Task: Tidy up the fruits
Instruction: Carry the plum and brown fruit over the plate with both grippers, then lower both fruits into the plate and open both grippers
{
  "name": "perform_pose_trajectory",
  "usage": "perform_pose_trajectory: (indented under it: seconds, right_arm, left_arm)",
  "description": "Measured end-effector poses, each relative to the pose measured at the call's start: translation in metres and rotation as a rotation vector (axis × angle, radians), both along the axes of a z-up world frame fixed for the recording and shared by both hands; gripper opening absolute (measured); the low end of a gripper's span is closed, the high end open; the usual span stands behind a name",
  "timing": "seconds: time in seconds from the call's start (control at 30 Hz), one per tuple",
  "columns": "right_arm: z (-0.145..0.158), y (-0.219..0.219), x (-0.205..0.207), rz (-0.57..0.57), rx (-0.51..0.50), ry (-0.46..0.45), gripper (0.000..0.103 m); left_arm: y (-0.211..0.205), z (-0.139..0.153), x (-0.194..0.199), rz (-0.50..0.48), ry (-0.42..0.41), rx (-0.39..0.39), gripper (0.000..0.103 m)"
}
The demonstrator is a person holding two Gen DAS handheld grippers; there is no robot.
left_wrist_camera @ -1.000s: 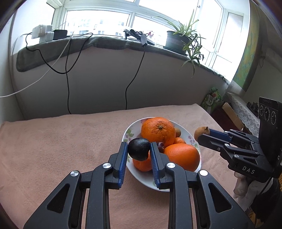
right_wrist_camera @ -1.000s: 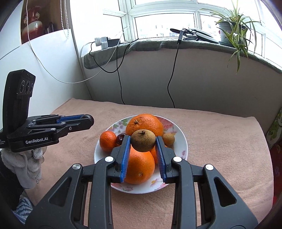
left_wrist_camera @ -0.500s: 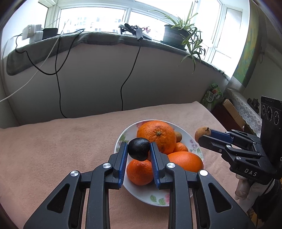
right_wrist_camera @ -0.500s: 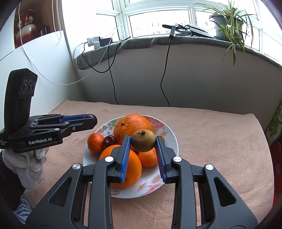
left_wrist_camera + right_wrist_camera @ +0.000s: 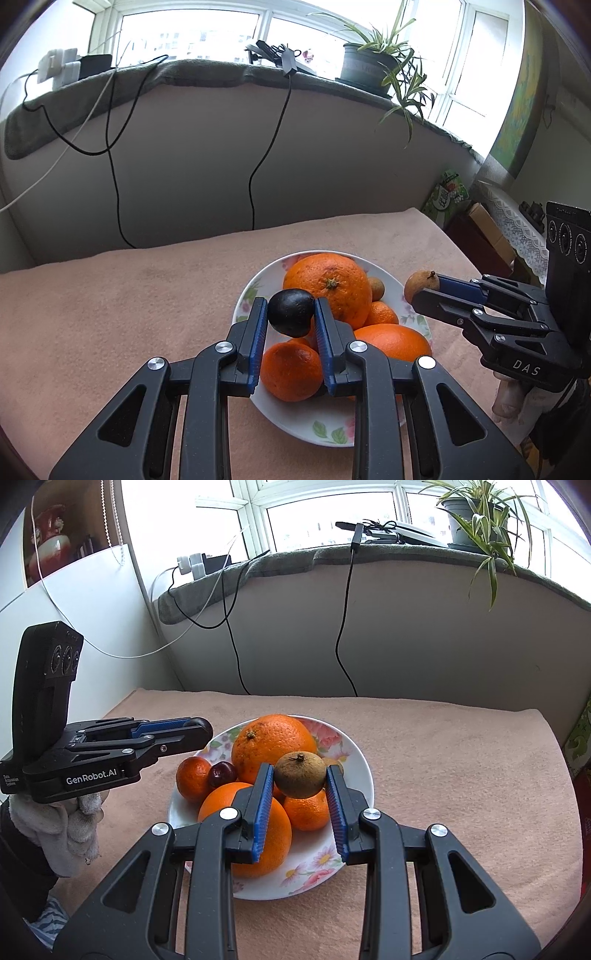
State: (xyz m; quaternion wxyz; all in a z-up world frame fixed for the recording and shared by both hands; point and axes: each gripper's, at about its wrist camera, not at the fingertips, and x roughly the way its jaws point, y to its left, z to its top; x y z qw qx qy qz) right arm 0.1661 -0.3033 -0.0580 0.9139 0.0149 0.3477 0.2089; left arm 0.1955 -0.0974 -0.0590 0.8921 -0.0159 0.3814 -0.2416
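Two close wrist views, shared plate

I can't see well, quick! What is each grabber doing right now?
Left gripper: closed on a dark plum, above the plate.
Right gripper: closed on a brown longan.

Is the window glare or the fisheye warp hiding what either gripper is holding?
Left wrist view: windows blown out white, sill bowed by the lens, yet the dark fruit in the left gripper is sharp, though nearly black. Right wrist view: same backlight, but the brown fruit in the right gripper is evenly lit and crisp.
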Motion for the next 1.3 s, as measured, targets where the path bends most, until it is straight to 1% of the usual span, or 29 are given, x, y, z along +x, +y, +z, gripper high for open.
perform_pose_trajectory:
  seconds: [0.7,0.87,1.03,1.1,1.13,1.17,1.23,1.3]
  right_arm:
    - [-0.003,0.0032,0.0025,0.006,0.0,0.016,0.031]
    - [-0.0021,0.0019,0.0016,0.002,0.006,0.012,0.042]
    - [-0.0021,0.0024,0.0014,0.002,0.002,0.011,0.043]
    - [-0.0022,0.0024,0.001,0.0,-0.001,0.009,0.046]
    - [-0.0022,0.0022,0.0008,-0.003,-0.002,0.007,0.052]
    - [-0.0023,0.0018,-0.0001,-0.005,-0.001,0.005,0.057]
    - [-0.0018,0.0012,-0.0002,-0.007,0.001,0.003,0.058]
    - [-0.0016,0.0009,-0.0001,-0.009,0.0,0.003,0.059]
  left_arm:
    - [0.0005,0.001,-0.0007,0.005,-0.005,0.009,0.025]
    - [0.0002,0.0012,-0.0017,0.003,-0.007,0.012,0.025]
    - [-0.0009,0.0013,-0.0015,0.003,-0.007,0.015,0.025]
    - [-0.0009,0.0018,-0.0017,0.005,-0.008,0.015,0.025]
    - [-0.0009,0.002,-0.0018,0.006,-0.009,0.015,0.026]
    - [-0.0007,0.0021,-0.0019,0.007,-0.01,0.016,0.031]
    - [-0.0006,0.0032,-0.0024,0.008,-0.013,0.014,0.034]
    - [-0.0017,0.0044,-0.0023,0.007,-0.018,0.017,0.034]
